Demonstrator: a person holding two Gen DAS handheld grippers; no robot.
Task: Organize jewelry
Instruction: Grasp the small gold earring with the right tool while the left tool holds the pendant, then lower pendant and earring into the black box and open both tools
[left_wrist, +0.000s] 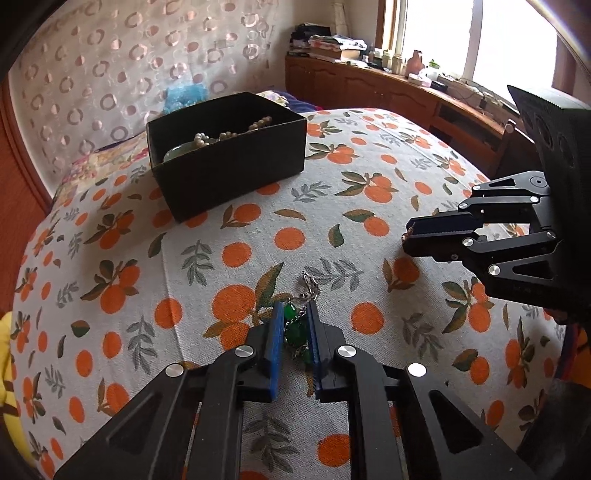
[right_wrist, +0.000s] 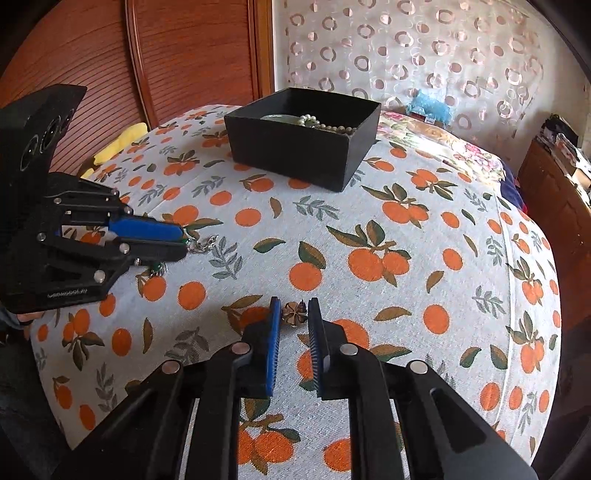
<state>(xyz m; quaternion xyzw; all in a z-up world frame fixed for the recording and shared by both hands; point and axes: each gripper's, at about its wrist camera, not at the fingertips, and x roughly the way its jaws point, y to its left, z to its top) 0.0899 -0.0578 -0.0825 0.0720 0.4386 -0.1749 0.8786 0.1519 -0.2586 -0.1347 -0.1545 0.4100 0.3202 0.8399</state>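
Jewelry, sorting part done. Black box (left_wrist: 225, 162), upper left of centre in the left wrist view: holds a pearl necklace (left_wrist: 236, 131) and a pale green bangle (left_wrist: 175, 153). Orange-print cloth (left_wrist: 332, 221): two pieces not yet boxed. Green bead bracelet (left_wrist: 297, 328) with silver chain, low centre, clamped between the left gripper's (left_wrist: 295, 332) blue pads. Small brown flower-shaped earring (right_wrist: 294, 313), low centre of the right wrist view, pinched by the right gripper (right_wrist: 294, 317). Both apparently await carrying to the box.
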